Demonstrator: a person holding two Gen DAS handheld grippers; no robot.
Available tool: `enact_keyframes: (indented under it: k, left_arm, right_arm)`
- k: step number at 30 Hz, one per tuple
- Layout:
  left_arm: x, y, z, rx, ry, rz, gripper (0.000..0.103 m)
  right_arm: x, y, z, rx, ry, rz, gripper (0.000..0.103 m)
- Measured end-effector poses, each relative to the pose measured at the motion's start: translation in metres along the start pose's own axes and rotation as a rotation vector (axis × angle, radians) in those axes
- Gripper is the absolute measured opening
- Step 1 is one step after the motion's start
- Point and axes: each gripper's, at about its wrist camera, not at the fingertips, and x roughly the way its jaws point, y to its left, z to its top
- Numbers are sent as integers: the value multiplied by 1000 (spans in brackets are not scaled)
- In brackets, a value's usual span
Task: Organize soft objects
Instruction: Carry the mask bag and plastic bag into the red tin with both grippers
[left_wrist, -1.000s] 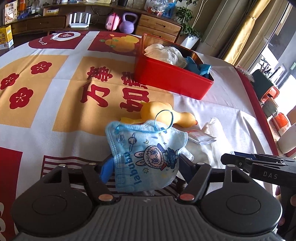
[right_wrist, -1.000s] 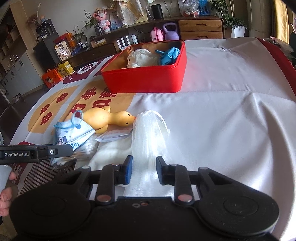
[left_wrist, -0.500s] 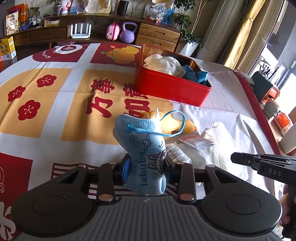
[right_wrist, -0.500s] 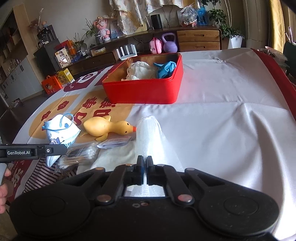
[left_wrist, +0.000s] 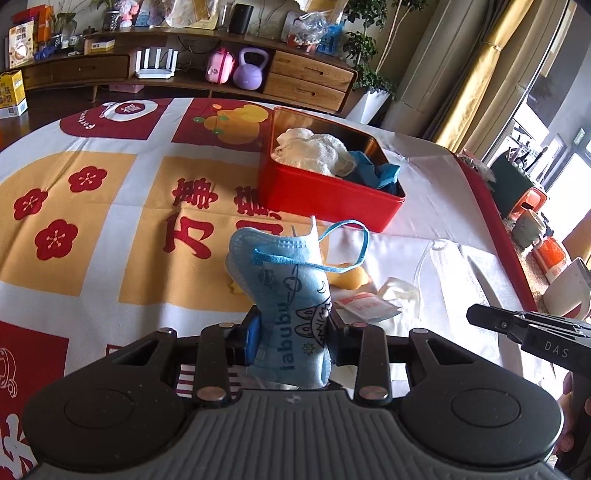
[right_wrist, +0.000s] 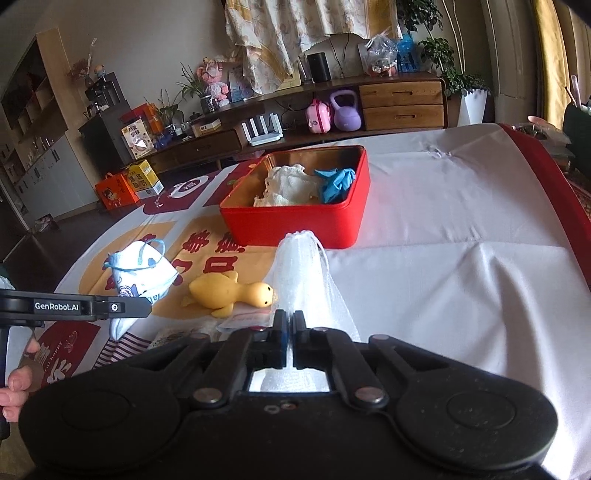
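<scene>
My left gripper (left_wrist: 291, 332) is shut on a blue cartoon-print face mask (left_wrist: 288, 291), held upright above the tablecloth; the mask (right_wrist: 138, 271) also shows at the left of the right wrist view. My right gripper (right_wrist: 290, 325) is shut on a white mesh drawstring pouch (right_wrist: 301, 273), lifted off the table. A red tin box (left_wrist: 325, 192) stands farther back, with a white cloth (left_wrist: 314, 149) and a blue glove (left_wrist: 376, 171) inside. The red tin box (right_wrist: 295, 221) sits straight ahead of the pouch. A yellow rubber duck (right_wrist: 231, 293) lies on the table between the grippers.
A small red-and-white sachet (left_wrist: 364, 304) and a white cloth (left_wrist: 402, 295) lie on the tablecloth near the duck. A packet of cotton swabs (right_wrist: 170, 334) lies low by my right gripper. A sideboard (right_wrist: 400, 105) with a purple kettlebell (right_wrist: 345, 112) stands beyond the table.
Both grippers closed, the left on the mask and the right on the pouch, and both rose from the table with their loads.
</scene>
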Motion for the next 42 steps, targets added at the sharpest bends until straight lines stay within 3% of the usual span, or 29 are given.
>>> enact_keyframes:
  k: [22, 29, 42]
  left_arm:
    - [8, -46, 88, 125, 11, -53, 35]
    - [23, -57, 115, 171, 1, -40, 35]
    - [81, -53, 150, 158, 41, -8, 35]
  right_arm:
    - [-2, 2, 89, -49, -65, 31, 3]
    - [19, -3, 112, -36, -65, 30, 3]
    - [80, -12, 145, -11, -39, 23, 3]
